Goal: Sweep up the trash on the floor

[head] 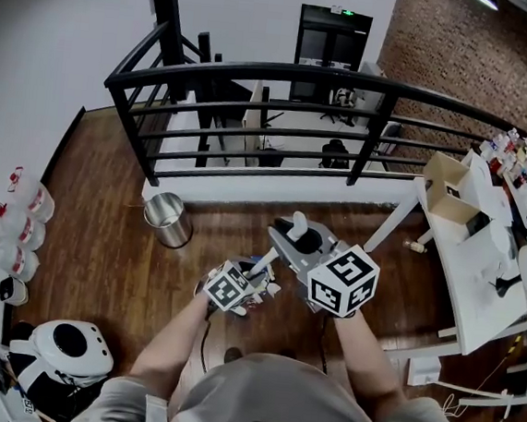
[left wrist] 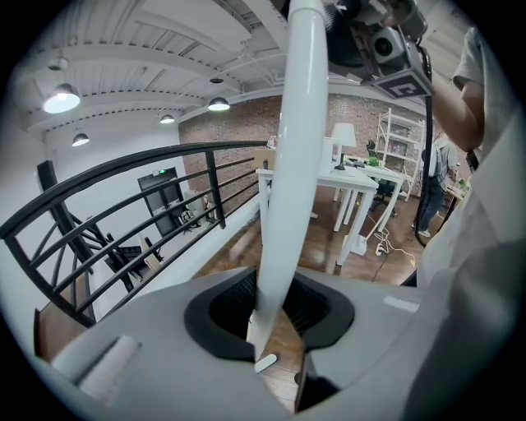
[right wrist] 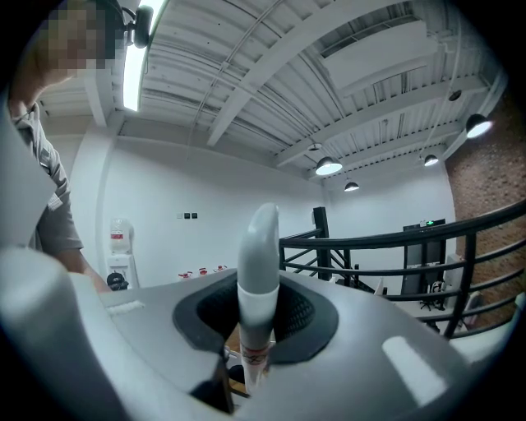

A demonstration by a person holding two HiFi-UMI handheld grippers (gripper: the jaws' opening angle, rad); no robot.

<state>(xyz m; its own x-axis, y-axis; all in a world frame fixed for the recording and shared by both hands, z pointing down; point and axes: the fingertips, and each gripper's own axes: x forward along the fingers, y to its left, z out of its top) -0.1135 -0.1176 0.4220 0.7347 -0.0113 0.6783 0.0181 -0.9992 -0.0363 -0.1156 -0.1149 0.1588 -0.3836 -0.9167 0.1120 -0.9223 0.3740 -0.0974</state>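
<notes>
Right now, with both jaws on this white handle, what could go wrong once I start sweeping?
The white handle could twist or slip, as both jaws hold it near the top. Its lower end might knock the metal bin or push trash under the railing.

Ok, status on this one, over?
Left gripper shut on white pole. Right gripper shut on grey-capped handle. No trash in sight. Metal bin stands apart, ahead-left.

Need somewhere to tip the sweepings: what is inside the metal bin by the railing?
The metal bin stands open-topped; only pale inner wall shows, with nothing sticking out. Its bottom is hidden by its own rim and too small to judge.
</notes>
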